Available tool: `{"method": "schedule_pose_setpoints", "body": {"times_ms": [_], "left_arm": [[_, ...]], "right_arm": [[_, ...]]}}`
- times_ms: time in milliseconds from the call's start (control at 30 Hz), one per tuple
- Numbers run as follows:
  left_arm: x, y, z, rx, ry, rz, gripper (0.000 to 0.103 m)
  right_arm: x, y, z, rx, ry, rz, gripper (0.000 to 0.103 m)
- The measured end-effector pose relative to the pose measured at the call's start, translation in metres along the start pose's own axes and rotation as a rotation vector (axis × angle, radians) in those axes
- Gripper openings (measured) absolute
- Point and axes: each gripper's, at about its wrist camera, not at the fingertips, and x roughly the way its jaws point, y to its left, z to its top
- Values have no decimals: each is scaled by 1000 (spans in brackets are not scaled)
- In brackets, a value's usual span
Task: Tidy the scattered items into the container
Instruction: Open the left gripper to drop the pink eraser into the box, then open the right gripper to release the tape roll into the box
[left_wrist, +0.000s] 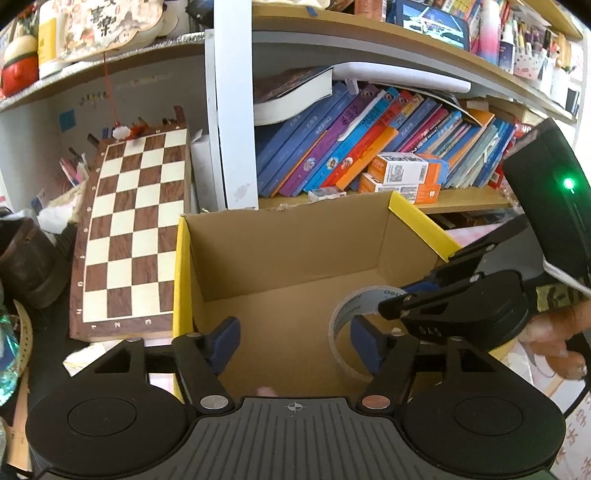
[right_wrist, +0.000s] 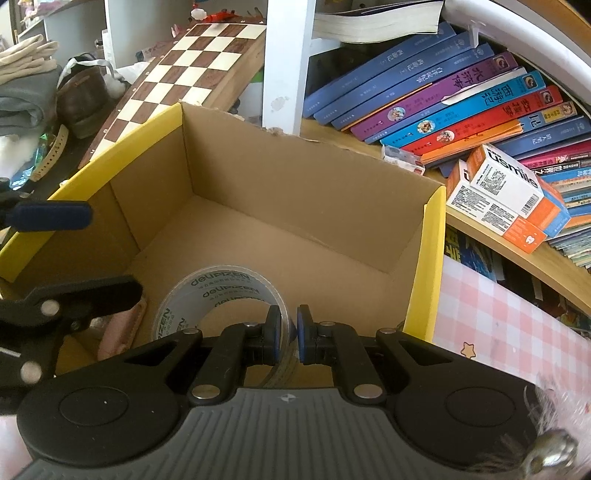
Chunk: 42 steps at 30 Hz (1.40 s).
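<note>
An open cardboard box with yellow rims (left_wrist: 183, 280) (right_wrist: 430, 258) stands before the bookshelf. My left gripper (left_wrist: 295, 343) hangs over its near left part, open, with nothing between its blue pads. A pink item (right_wrist: 122, 328) lies on the box floor under it, and only a sliver of this pink item (left_wrist: 266, 390) shows in the left wrist view. My right gripper (right_wrist: 290, 334) is shut on the wall of a clear tape roll (right_wrist: 207, 291) (left_wrist: 345, 321), which is upright inside the box. I cannot tell whether the roll touches the floor.
A chessboard (left_wrist: 133, 229) leans against the box's left side, with a brown shoe (left_wrist: 26, 262) beyond it. Leaning books (left_wrist: 351, 140) and orange-white cartons (right_wrist: 506, 199) fill the shelf behind. A pink checked cloth (right_wrist: 498, 317) covers the table to the right.
</note>
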Motion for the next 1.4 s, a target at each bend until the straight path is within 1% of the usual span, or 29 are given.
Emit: {"method": "schedule_pose_setpoints", "body": {"times_ms": [67,200,467,600,833,1000,1400], "left_arm": [[-1,-1,-2,18,4,9,75],[-4,-2,-4,55,15,27,77],[-6,0,-7,54,22,34,82],[-6,1,-8,55,24,32,82],[-5,1,-9,56,25,33,82],[-6,1,-10,57,25,37,82],[-11,1,-9,59,17,45,83]], "right_arm": [[0,-1,0,-2,0,-1,9],[2,0,0,-9,3,-3,9],[4,2,3,-13,9,-1,10],[4,2,3,-13,10,-2,12],[4,2,4,-16,11,-3,12],[4,2,4,-16,11,-8,14],[-4,3,5,-20,-11,-19,16]]}}
